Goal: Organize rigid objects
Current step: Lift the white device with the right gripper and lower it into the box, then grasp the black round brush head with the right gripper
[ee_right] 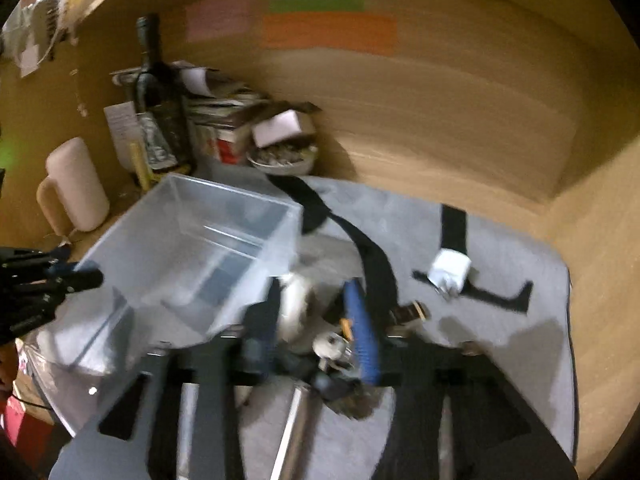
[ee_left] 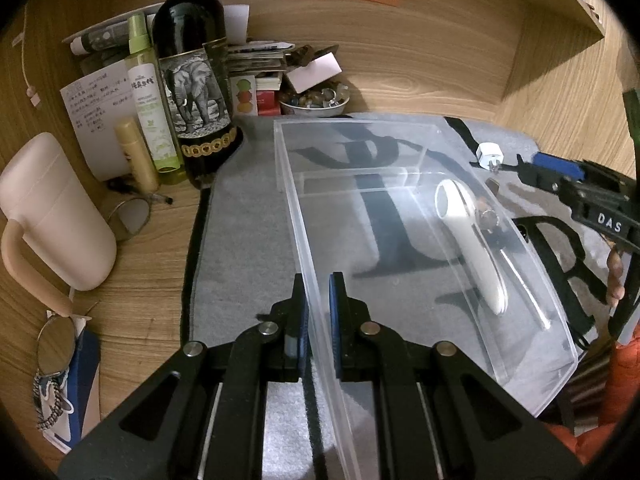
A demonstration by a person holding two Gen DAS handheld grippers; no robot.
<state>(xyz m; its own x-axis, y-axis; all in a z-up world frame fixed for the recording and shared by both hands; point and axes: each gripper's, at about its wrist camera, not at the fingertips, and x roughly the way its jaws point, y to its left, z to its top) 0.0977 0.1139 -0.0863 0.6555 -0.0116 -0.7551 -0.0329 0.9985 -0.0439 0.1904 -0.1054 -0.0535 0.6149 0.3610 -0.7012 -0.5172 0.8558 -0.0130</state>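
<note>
Inside the clear bin (ee_left: 420, 208), left fingers (ee_left: 301, 312) clamping its wall, lies a white opener (ee_left: 476, 248).

Motion blur smears the whole right wrist view; the small whitish object (ee_right: 329, 345) at lower centre stays unidentifiable, and the dark glass wine bottle (ee_left: 192, 76) loses its top at the upper edge.

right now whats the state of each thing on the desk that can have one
clear box: open, no lid on, wall pinched by the left hand-held gripper
right hand-held gripper: jaws apart; whether it grips anything is too blurred to tell
wine bottle: upright, cap on
spray bottle: upright, cap on
pink jug: upright, lid shut
white plug: lying loose on the grey mat
</note>
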